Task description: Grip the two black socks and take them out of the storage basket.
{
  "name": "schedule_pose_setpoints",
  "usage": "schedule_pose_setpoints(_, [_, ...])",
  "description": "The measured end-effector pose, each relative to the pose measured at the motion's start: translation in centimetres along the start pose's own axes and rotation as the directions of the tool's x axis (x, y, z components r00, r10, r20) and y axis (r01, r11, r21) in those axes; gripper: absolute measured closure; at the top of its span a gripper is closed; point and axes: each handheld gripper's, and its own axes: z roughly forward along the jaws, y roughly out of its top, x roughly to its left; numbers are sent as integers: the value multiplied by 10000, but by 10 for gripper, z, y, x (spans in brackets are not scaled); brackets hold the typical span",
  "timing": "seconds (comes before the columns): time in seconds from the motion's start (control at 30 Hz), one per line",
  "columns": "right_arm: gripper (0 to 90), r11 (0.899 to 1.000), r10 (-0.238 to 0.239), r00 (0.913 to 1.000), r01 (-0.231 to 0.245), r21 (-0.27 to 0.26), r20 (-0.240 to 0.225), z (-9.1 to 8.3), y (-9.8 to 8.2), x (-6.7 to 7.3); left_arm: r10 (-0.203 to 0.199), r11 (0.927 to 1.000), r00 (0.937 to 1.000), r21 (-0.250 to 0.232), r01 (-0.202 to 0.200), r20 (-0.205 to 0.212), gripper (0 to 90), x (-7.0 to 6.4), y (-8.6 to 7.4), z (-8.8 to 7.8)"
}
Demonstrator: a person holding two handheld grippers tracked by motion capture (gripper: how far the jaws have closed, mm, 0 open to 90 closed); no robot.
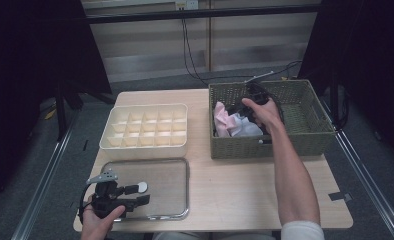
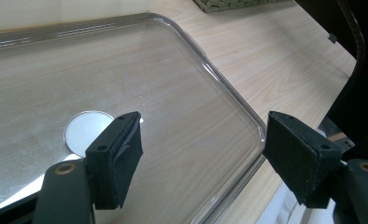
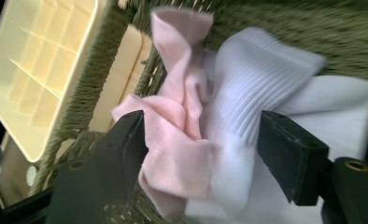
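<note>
A: Any brand or writing to read?

B: None that I can make out on the basket [image 1: 305, 135], the divider box [image 1: 145, 126] or the tray [image 1: 180, 200].

A: Where are the socks?

B: In the basket's left end: a pink sock [image 3: 177, 130] and a white sock [image 3: 252, 107], bunched together. The right gripper [image 3: 201, 158] sits over them, jaws wide apart with both socks between, pads not pressing. That view is blurred, and the white sock runs off the frame.

A: The left gripper [image 2: 201, 154]?

B: Jaws apart over the tray, holding nothing. In the high view the right hand [image 1: 261, 111] hides its gripper.
</note>
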Motion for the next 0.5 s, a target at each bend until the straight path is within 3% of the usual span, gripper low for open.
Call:
schedule_pose_setpoints(0.13, [306, 9981, 195, 9995, -179, -591, 254, -25, -5, -13, -12, 10000, 10000, -18, 12, -27, 276, -1, 1, 0])
schedule_pose_setpoints(0.2, [392, 9974, 331, 9984, -301, -662, 456, -34, -8, -23, -39, 10000, 10000, -54, 38, -54, 275, -2, 1, 0])
schedule_pose_setpoints(0.33, [475, 9978, 667, 9867, -662, -83, 1483, -38, -16, -44, -18, 10000, 10000, -3, 18, -41, 275, -1, 1, 1])
schedule_pose_setpoints(0.43, [448, 9945, 791, 9844, -887, 553, 1574, -28, -22, -53, -62, 10000, 10000, 28, 62, -39, 275, 1, 2, 2])
schedule_pose_setpoints(0.5, [445, 9946, 665, 9820, -793, 664, 1768, -24, -20, -53, -30, 10000, 10000, 55, 31, -36, 275, 0, 2, 2])
